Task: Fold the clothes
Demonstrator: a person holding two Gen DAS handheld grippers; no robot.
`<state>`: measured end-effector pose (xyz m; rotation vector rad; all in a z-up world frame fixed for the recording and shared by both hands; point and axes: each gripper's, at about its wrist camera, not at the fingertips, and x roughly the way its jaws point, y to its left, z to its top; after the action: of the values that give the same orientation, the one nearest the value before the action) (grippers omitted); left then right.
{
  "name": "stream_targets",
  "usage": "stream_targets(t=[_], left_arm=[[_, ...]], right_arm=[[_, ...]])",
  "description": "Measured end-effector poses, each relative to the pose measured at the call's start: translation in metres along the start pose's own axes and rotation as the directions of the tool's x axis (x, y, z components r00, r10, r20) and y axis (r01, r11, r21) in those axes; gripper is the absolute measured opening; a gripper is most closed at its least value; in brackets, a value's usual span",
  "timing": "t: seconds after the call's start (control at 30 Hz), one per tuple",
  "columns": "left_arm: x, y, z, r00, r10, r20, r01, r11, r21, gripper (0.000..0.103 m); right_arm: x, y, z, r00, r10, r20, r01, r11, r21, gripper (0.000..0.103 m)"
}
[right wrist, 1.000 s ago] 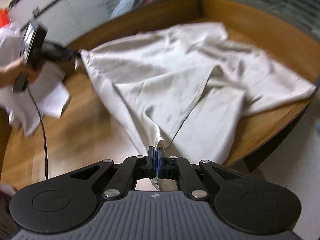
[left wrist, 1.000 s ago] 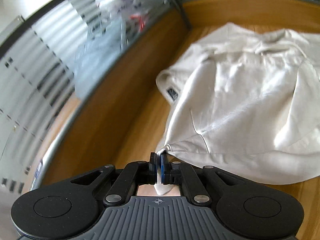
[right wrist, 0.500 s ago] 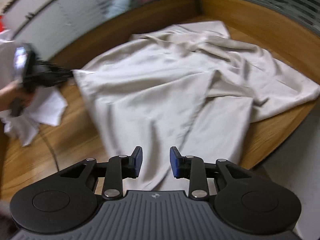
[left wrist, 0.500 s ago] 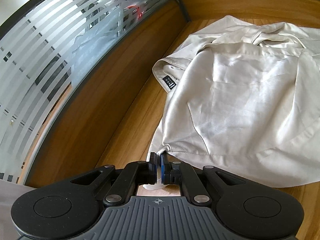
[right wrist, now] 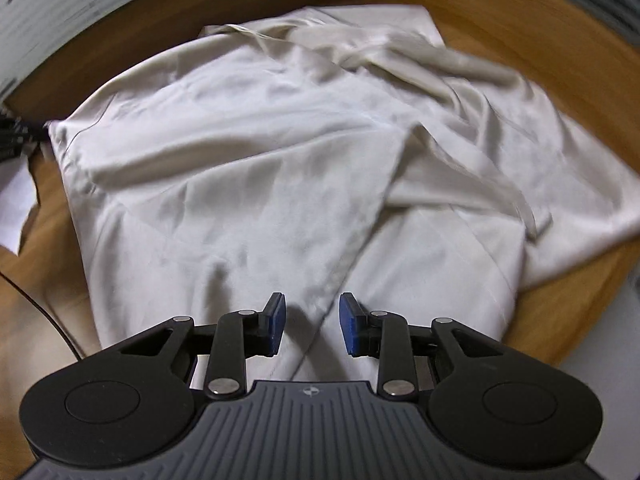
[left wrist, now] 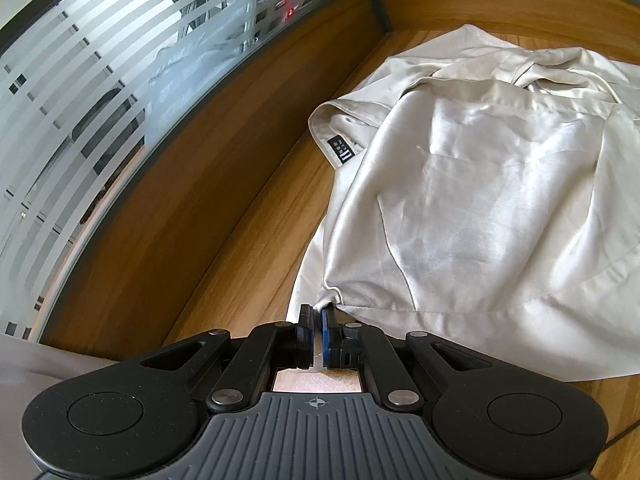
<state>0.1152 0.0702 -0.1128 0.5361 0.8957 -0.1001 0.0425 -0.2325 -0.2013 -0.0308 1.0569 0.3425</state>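
A second ago the right gripper (right wrist: 311,322) was pinching a bottom corner of the shirt (right wrist: 280,168). Now it has let go, and its blue pads stand apart with nothing squeezed between them. The cloth just lies under the gap. The right gripper has also come in lower and closer over the shirt. The left gripper (left wrist: 317,330) has hardly moved and still pinches its corner.

The shirt (left wrist: 480,200) is cream and shiny. It lies spread out on the wooden table (right wrist: 52,280), with lots of wrinkles. In the right wrist view its far end is bunched up, and its right side reaches the table's edge. One front flap lies across the other, so a slanted edge runs down toward the open pads.

In the left wrist view the left gripper's pads are almost closed on a small bunched bit of the shirt's near left corner. A black label (left wrist: 340,151) shows at the sleeve on the far left side. A wooden wall (left wrist: 200,184) runs along the left of the table, with striped glass (left wrist: 80,100) above it.

Some white cloth (right wrist: 16,208) lies on the table at the left in the right wrist view, just beside the shirt.
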Motion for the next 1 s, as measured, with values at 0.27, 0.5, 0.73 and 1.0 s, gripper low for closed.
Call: stream_targets(t=[0.27, 0.5, 0.73, 1.0], left_arm=[[0.002, 0.000, 0.000, 0.999, 0.018, -0.039, -0.017, 1.000, 0.003, 0.006], [-0.011, 0.001, -0.006, 0.999, 0.044, -0.021, -0.044, 0.999, 0.005, 0.006], [-0.018, 0.008, -0.027, 0.998, 0.047, 0.043, -0.049, 0.998, 0.046, 0.006], [-0.031, 0.031, -0.044, 0.990, 0.092, 0.107, -0.105, 0.987, 0.120, 0.002]], right_arm=[[-0.002, 0.010, -0.002, 1.000, 0.019, -0.004, -0.019, 0.998, -0.067, 0.008], [-0.055, -0.001, 0.000, 0.989, 0.147, 0.029, -0.149, 0.985, 0.081, 0.008], [-0.117, 0.021, -0.021, 0.969, 0.239, 0.062, -0.244, 0.964, 0.104, 0.008], [-0.156, 0.084, -0.057, 0.963, 0.265, 0.052, -0.268, 0.962, 0.049, 0.008]])
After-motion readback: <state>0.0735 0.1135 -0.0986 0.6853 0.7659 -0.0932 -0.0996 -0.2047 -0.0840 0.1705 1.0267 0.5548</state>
